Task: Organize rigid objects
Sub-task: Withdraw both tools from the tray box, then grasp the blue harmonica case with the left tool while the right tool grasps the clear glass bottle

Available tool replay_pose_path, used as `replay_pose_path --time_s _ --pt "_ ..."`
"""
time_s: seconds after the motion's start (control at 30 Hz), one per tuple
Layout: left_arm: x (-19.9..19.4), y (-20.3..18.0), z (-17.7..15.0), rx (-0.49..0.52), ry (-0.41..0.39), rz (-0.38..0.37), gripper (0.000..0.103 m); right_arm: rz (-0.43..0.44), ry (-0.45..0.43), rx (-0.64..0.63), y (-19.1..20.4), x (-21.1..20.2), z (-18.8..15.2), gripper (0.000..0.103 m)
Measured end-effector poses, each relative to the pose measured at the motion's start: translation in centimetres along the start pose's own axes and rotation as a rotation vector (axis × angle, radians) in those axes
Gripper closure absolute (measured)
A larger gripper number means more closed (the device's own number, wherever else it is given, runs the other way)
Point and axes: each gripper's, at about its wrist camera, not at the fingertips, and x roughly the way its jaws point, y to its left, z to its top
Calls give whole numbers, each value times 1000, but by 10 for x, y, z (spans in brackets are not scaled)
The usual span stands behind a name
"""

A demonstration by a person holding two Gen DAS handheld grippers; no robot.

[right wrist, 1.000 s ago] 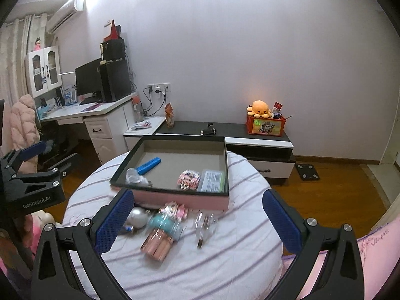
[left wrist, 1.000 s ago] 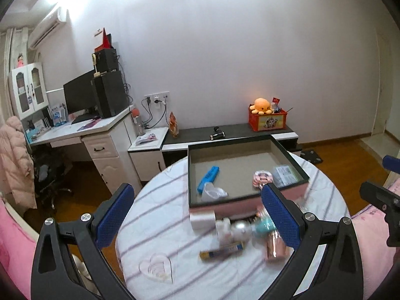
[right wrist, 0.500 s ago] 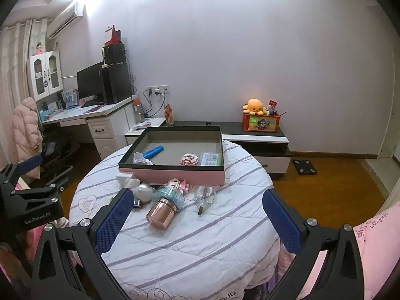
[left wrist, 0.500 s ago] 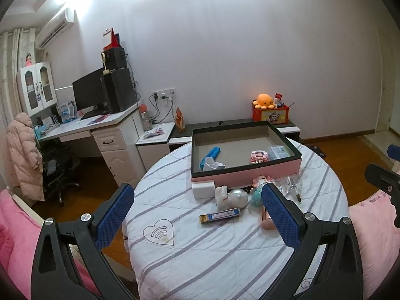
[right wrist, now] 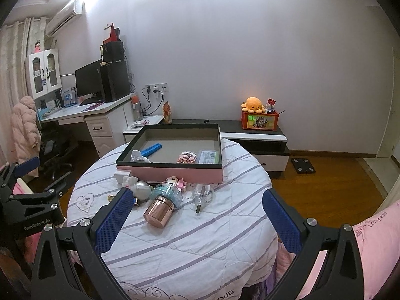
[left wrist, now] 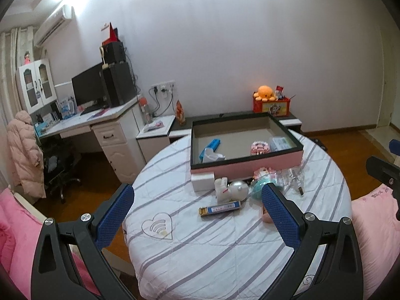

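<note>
A pink box with a dark rim (left wrist: 246, 167) (right wrist: 170, 171) stands on the round table and holds a blue tool (left wrist: 210, 146), a pink block toy (left wrist: 260, 148) and a clear packet (left wrist: 281, 143). In front of it lie a white box (left wrist: 202, 181), a silver ball (left wrist: 237, 187), a blue-and-gold flat case (left wrist: 220, 208), a teal jar (right wrist: 168, 193), a rose-gold cup (right wrist: 158, 211) and a clear bottle (right wrist: 201, 195). My left gripper (left wrist: 197, 218) is open and empty, held back above the table's near side. My right gripper (right wrist: 196, 221) is open and empty too.
The round table has a white striped cloth (right wrist: 200, 245) with its edge close below both grippers. A desk with monitor (left wrist: 100, 115) stands at the left. A low cabinet (right wrist: 252, 135) with an orange plush sits behind. Pink bedding (left wrist: 15, 237) lies at the sides.
Both grippers have pulled back and up from the table, so the box and the loose objects look smaller and farther away. Both stay open and empty.
</note>
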Motion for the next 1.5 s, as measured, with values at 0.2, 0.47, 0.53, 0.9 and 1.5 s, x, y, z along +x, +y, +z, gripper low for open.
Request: replay_pose_path --time_s 0.2,0.47,0.53,0.9,1.5 --pt "28 2 -9 -17 91 1 0 -22 54 3 -3 19 -2 0" --pt "88 7 -29 -44 274 -7 0 -74 172 -10 -9 72 -2 0" --pt "104 9 -33 -57 314 -11 0 -83 206 -9 -12 88 -3 0" --pt "165 5 -39 -94 456 -98 0 -96 397 -17 -22 187 -8 0" --pt "212 -36 -44 -46 570 -169 8 -32 479 -16 -30 247 -25 49"
